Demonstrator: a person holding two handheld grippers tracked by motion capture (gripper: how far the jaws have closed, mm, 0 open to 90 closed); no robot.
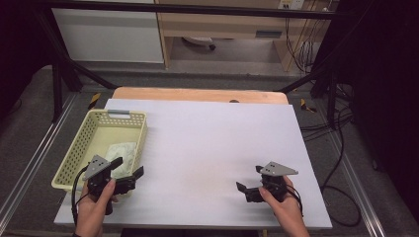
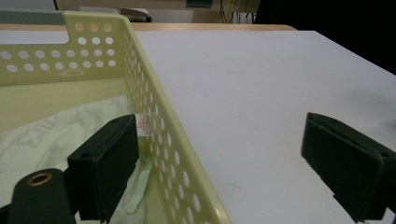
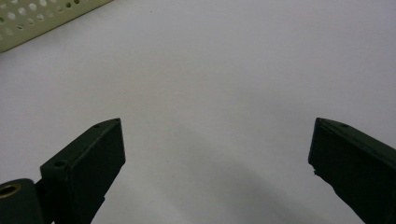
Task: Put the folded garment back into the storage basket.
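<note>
A pale yellow perforated basket (image 1: 84,136) stands at the table's left side, with a folded pale green cloth (image 1: 121,154) lying in it. My left gripper (image 1: 127,168) is open at the basket's near right corner. In the left gripper view its jaws straddle the basket wall (image 2: 156,126), one over the cloth (image 2: 56,130) inside, the other over the white table. A small white tag (image 2: 143,125) shows on the cloth. My right gripper (image 1: 250,178) is open at the front right over bare tabletop, with nothing between its jaws.
The white board (image 1: 217,148) covers most of a wooden table (image 1: 197,94). In the right gripper view, a corner of the basket (image 3: 37,23) shows at the top left. Black frame legs and cables stand around the table on the grey floor.
</note>
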